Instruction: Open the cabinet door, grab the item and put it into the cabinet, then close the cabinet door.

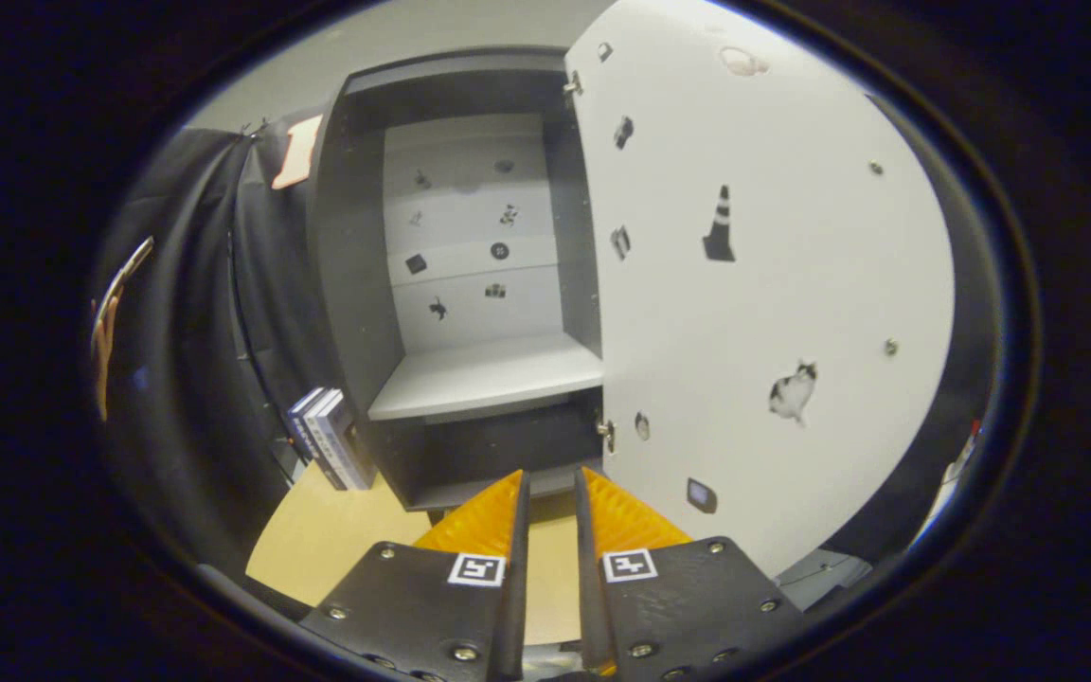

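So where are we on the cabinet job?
The cabinet door is swung wide open, so that step looks done. The gripper holds nothing; its fingers sit close together with a narrow gap, just short of the cabinet. The shelf is bare. Grabbing the item, placing it and closing remain.

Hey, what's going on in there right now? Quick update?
Gripper fingers nearly closed, holding nothing, pointing at cabinet. Cabinet door swung open; shelf bare. Books stand left of cabinet. Nothing blocking.
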A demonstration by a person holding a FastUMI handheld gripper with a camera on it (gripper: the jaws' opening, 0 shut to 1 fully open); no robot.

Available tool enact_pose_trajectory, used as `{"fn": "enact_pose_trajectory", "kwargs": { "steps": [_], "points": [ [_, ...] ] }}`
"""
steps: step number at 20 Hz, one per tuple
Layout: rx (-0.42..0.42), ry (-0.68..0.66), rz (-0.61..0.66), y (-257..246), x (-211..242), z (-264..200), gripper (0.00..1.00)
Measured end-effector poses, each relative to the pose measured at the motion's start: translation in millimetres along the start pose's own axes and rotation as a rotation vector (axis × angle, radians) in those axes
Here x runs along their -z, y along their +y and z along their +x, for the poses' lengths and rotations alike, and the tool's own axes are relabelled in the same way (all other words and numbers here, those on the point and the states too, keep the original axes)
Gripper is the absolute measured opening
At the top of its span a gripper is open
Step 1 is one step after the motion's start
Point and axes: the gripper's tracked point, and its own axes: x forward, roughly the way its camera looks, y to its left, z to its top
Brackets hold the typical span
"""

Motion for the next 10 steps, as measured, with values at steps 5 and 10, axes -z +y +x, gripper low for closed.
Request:
{"fn": "enact_pose_trajectory", "kwargs": {
  "steps": [5, 10],
  "points": [
    [-0.106, 0.167, -0.042, 38, 75, 45, 0.56],
    [-0.169, 0.35, -0.045, 63, 153, 68, 0.93]
  ]
}}
